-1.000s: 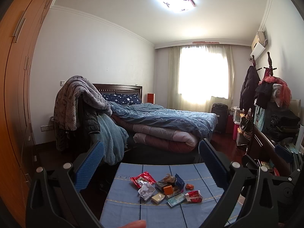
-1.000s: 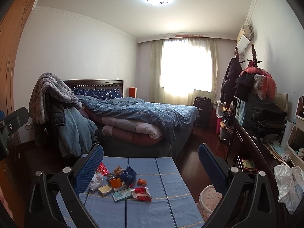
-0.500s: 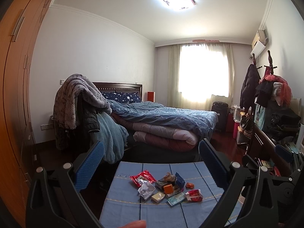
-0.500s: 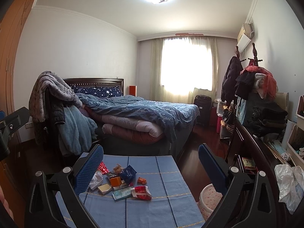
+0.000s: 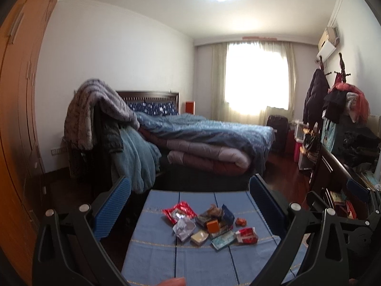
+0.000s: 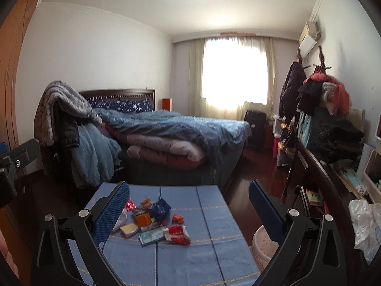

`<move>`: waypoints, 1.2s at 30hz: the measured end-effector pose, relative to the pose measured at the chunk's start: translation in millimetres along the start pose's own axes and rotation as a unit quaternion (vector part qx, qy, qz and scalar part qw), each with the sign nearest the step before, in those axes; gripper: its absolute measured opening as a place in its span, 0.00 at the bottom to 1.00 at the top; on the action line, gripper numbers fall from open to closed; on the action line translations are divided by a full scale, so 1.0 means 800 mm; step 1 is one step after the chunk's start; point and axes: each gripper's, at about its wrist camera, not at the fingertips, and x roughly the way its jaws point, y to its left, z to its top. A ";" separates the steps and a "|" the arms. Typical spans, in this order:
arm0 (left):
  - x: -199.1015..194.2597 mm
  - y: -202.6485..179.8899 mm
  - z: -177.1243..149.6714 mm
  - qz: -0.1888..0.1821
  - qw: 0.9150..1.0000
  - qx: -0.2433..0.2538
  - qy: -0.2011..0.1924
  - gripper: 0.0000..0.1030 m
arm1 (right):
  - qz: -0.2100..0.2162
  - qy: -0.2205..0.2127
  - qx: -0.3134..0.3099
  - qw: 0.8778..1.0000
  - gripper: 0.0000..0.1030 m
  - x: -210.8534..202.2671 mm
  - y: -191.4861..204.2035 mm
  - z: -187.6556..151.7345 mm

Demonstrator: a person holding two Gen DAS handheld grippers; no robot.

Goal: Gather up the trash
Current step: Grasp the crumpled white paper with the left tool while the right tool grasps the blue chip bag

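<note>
A small heap of trash lies on a table with a blue cloth (image 5: 157,257): a red wrapper (image 5: 179,212), crumpled white paper (image 5: 182,229), an orange box (image 5: 212,226), a dark blue bag (image 5: 228,215) and a red packet (image 5: 247,235). In the right wrist view the same heap shows the orange box (image 6: 143,219), the dark blue bag (image 6: 160,210) and the red packet (image 6: 176,234). My left gripper (image 5: 190,202) hangs open above and short of the heap, holding nothing. My right gripper (image 6: 189,205) is open and empty too, with the heap near its left finger.
A pale pink bin (image 6: 263,245) stands on the floor right of the table (image 6: 214,250). A bed with blue bedding (image 6: 171,128) lies beyond. A dark dresser (image 6: 319,190) piled with clothes lines the right wall, a white plastic bag (image 6: 364,228) on it. Wardrobe doors (image 5: 16,119) run along the left.
Both views have shifted slightly, and the trash heap sits a little lower and closer in them. Both grippers stay open. Nothing on the table has moved.
</note>
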 end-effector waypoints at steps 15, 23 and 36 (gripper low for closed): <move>0.214 0.031 -0.135 0.030 0.982 0.000 0.184 0.97 | 0.041 0.167 -0.027 0.985 0.96 0.154 0.012 -0.093; 0.364 0.065 -0.197 0.000 0.958 -0.065 0.278 0.97 | 0.054 0.211 -0.032 0.975 0.96 0.220 0.026 -0.126; 0.465 0.045 -0.256 0.019 0.938 -0.065 0.341 0.77 | 0.050 0.241 -0.021 0.969 0.96 0.292 0.031 -0.147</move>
